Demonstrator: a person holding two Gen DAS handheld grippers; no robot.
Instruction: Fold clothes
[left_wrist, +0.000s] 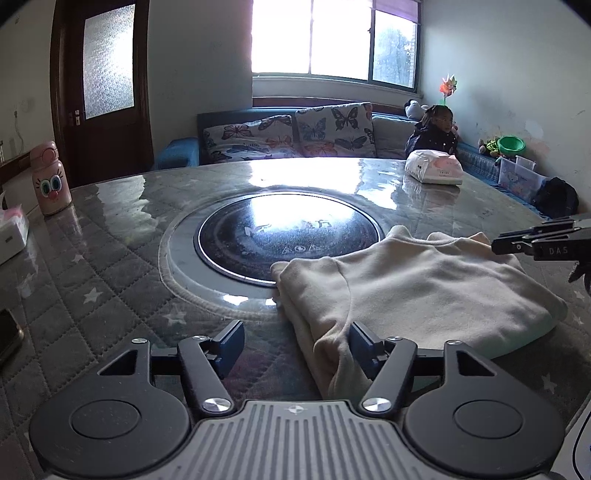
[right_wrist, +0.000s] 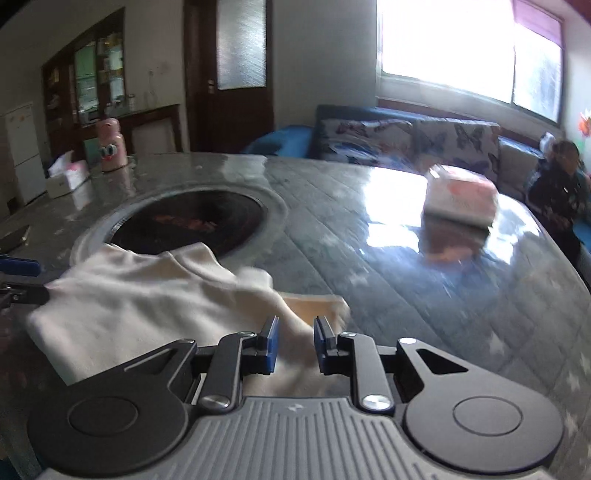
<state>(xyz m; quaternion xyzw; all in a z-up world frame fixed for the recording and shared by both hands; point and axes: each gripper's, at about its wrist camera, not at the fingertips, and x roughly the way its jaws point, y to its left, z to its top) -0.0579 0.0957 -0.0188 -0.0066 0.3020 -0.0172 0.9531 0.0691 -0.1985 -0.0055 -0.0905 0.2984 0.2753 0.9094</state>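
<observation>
A cream garment (left_wrist: 417, 291) lies folded in a flat bundle on the round table, next to the dark glass plate. My left gripper (left_wrist: 295, 345) is open at the bundle's near left edge, with a fold of cloth lying between its blue pads. In the right wrist view the same garment (right_wrist: 147, 299) lies ahead and to the left. My right gripper (right_wrist: 295, 345) is open with a narrow gap, its pads just above the garment's near right corner; nothing is held. The right gripper also shows in the left wrist view (left_wrist: 496, 246), above the bundle's far right.
The dark glass plate (left_wrist: 291, 236) sits in the middle of the quilted table (left_wrist: 110, 280). A tissue pack (left_wrist: 436, 168) lies at the far right, a pink bottle (left_wrist: 50, 181) and a white box (left_wrist: 11, 236) at the left, a phone (left_wrist: 7, 338) near left. A child (left_wrist: 434, 131) sits on the sofa behind.
</observation>
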